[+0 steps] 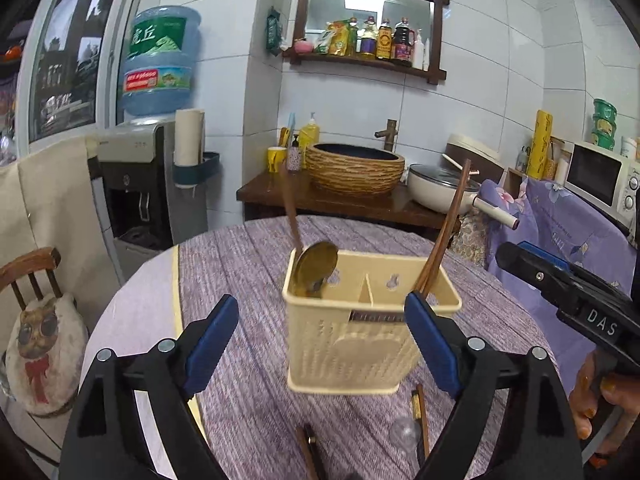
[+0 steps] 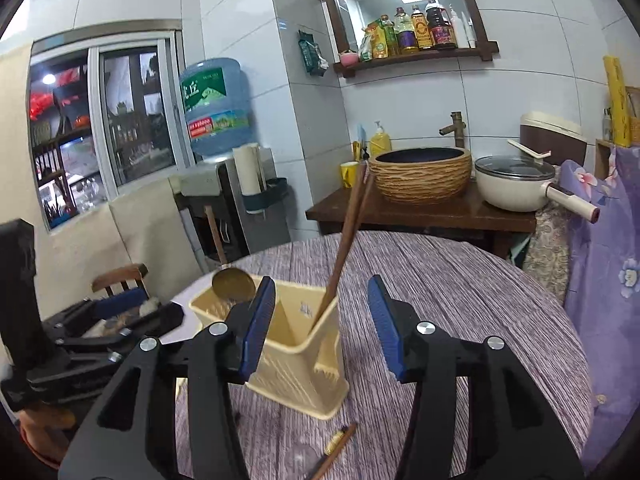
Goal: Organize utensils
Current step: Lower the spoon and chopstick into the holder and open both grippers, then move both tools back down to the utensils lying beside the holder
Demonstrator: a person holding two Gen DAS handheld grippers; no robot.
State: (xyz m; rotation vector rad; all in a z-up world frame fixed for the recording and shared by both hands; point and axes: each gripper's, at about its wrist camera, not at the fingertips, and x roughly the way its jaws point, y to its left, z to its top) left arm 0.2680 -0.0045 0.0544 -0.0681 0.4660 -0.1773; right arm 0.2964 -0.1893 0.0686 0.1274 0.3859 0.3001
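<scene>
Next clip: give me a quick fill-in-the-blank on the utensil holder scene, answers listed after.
The cream holder has ___ compartments.
The spoon stands in its ___ compartment, seen from the left wrist.
The chopsticks in the other compartment are made of ___.
Both the left tool and right tool are ___.

Missing words: two; left; wood; open

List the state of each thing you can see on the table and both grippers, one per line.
Utensil holder: upright on the table, partly filled.
Spoon: standing in the holder's left compartment, bowl up.
Chopsticks: leaning in the right compartment.
Loose chopstick: lying flat on the table, not yet stored.
Left gripper: open, empty.
Right gripper: open, empty.
</scene>
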